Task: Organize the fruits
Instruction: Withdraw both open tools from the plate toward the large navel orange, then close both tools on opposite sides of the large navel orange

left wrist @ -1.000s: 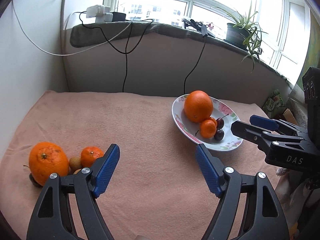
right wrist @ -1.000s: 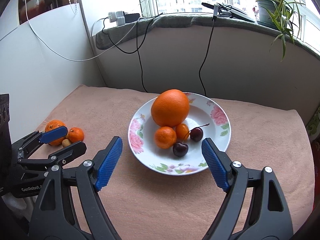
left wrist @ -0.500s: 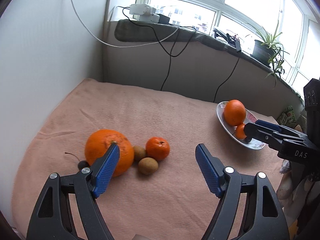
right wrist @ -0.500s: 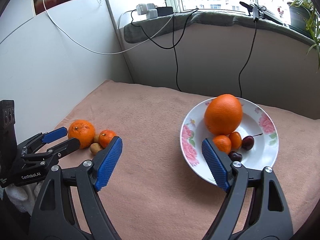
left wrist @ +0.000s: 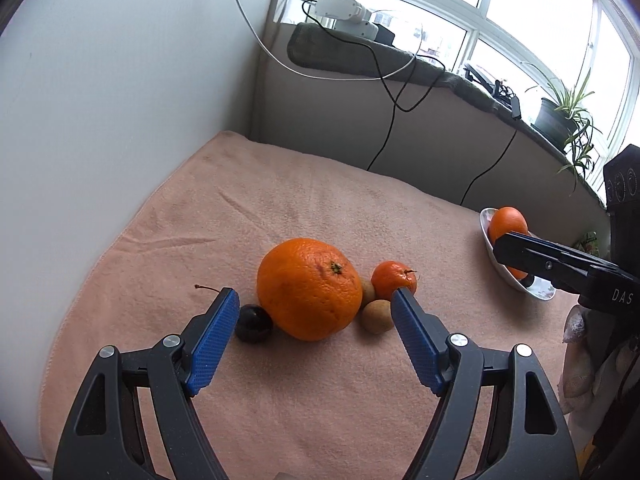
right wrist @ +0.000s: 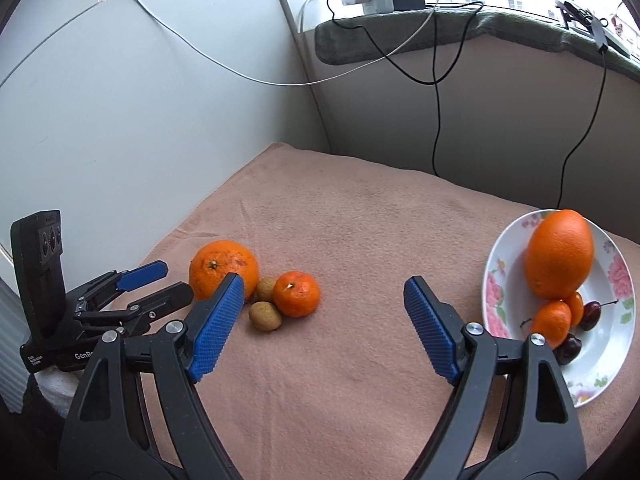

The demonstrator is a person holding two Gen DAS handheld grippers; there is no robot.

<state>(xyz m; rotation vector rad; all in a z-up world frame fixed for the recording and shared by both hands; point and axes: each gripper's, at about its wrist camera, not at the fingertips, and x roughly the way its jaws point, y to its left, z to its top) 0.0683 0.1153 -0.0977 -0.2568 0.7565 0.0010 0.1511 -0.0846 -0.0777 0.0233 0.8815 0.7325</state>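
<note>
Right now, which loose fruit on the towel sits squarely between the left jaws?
The big orange. In the left wrist view it fills the gap between the open jaws, untouched; the cherry, small tangerine and brown fruits sit beside them.

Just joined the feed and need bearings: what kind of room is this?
Likely a home, a nook by a window: a potted plant on the sill, a towel-covered surface, a floral plate of fruit.

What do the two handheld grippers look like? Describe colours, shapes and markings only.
Both match: black plastic frames with triangular cut-outs, silver rivets and blue textured finger pads. The left gripper shows white "GenRo..." lettering and a black boxy camera block in the right wrist view. The right gripper shows white "DAS" lettering in the left wrist view. No sleeves or hands are visible.
</note>
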